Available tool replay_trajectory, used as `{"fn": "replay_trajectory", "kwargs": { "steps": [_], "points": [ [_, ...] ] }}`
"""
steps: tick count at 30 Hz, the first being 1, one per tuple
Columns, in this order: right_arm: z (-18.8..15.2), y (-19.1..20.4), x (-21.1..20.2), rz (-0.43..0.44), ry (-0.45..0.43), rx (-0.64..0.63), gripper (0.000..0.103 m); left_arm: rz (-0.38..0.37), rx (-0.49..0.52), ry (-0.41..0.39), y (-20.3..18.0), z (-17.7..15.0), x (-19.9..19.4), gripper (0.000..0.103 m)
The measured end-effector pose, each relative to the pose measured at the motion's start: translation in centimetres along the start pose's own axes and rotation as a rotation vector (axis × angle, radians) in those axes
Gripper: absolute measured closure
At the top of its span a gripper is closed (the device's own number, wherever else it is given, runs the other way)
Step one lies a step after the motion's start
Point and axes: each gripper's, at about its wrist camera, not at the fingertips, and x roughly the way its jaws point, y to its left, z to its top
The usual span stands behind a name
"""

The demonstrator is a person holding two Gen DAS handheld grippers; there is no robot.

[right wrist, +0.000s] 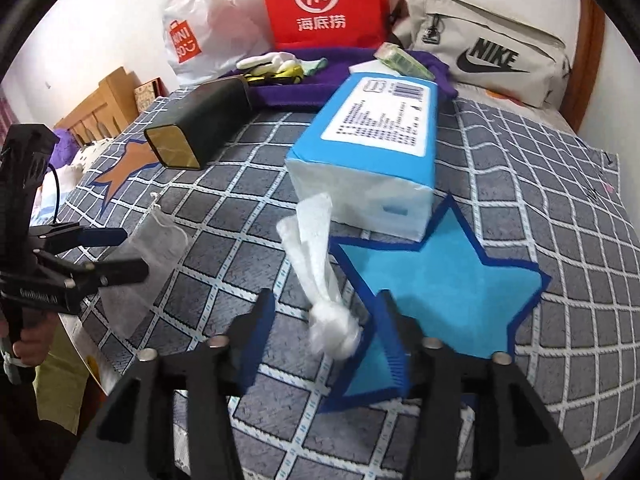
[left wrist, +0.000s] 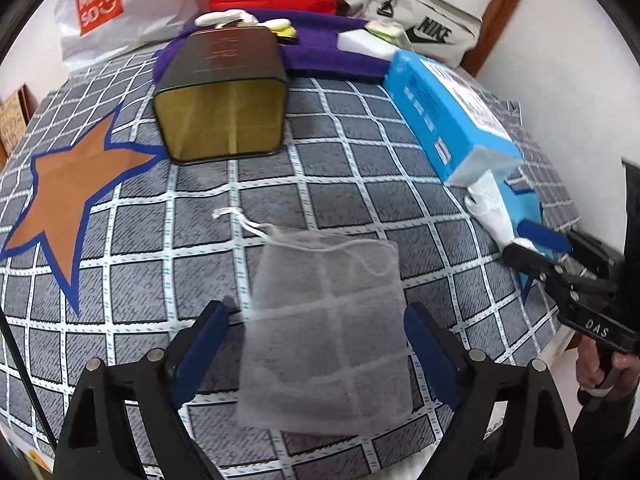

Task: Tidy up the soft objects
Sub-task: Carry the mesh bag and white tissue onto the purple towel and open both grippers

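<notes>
A translucent white mesh drawstring pouch [left wrist: 328, 320] lies flat on the checked bedspread [left wrist: 360, 184]. My left gripper [left wrist: 316, 308] stands open astride it, with a gap at the left pad. In the right wrist view this pouch [right wrist: 156, 248] lies under the left gripper [right wrist: 132, 252]. A twisted white tissue [right wrist: 316, 240] trails out of a blue tissue pack [right wrist: 360, 152]. Its crumpled end rests between the pads of my right gripper [right wrist: 325, 298], against the right one only. The jaws stand wider than the tissue, so that gripper is open. From the left wrist view the right gripper [left wrist: 516, 242] sits by the pack [left wrist: 440, 112].
A dark open-ended tin [left wrist: 220, 92] lies on its side at mid-bed. Behind it a purple cloth [left wrist: 320, 48] carries small items. A red bag [right wrist: 320, 4], a white shopping bag [left wrist: 120, 8] and a grey sports bag [right wrist: 492, 60] line the wall. A blue star patch [right wrist: 440, 288] lies under the right gripper.
</notes>
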Motion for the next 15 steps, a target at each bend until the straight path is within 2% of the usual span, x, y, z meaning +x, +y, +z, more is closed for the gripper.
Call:
{"fn": "replay_trajectory", "kwargs": {
  "steps": [4, 8, 9, 11, 12, 13, 14, 15],
  "points": [
    [0.1, 0.2, 1.4, 0.009, 0.023, -0.010, 0.050, 0.063, 0.064, 0.007, -2.0, -0.4, 0.6, 0.009],
    [-0.2, 0.3, 1.6, 0.001, -0.008, -0.014, 0.052, 0.150, 0.114, 0.007, -3.3, -0.7, 1.2, 0.008],
    [-0.2, 0.2, 1.5, -0.007, -0.014, -0.014, 0.054, 0.159, 0.109, -0.001, -3.4, -0.8, 1.2, 0.007],
    [-0.4, 0.1, 1.4, -0.025, -0.019, -0.022, 0.069, 0.160, 0.094, -0.009, -3.2, -0.8, 1.2, 0.007],
    [-0.5, -0.1, 1.2, -0.014, -0.019, -0.019, 0.072, 0.167, 0.098, -0.015, -3.3, -0.8, 1.2, 0.008],
    [-0.6, -0.3, 1.1, 0.006, -0.017, -0.009, 0.080, 0.173, 0.101, -0.023, -3.4, -0.8, 1.2, 0.009],
    [-0.6, -0.4, 1.0, 0.021, -0.016, -0.001, 0.087, 0.175, 0.097, -0.027, -3.3, -0.8, 1.2, 0.012],
    [-0.7, -0.5, 0.8, 0.027, -0.015, 0.005, 0.088, 0.183, 0.084, -0.038, -3.2, -0.7, 1.0, 0.019]
  ]
}}
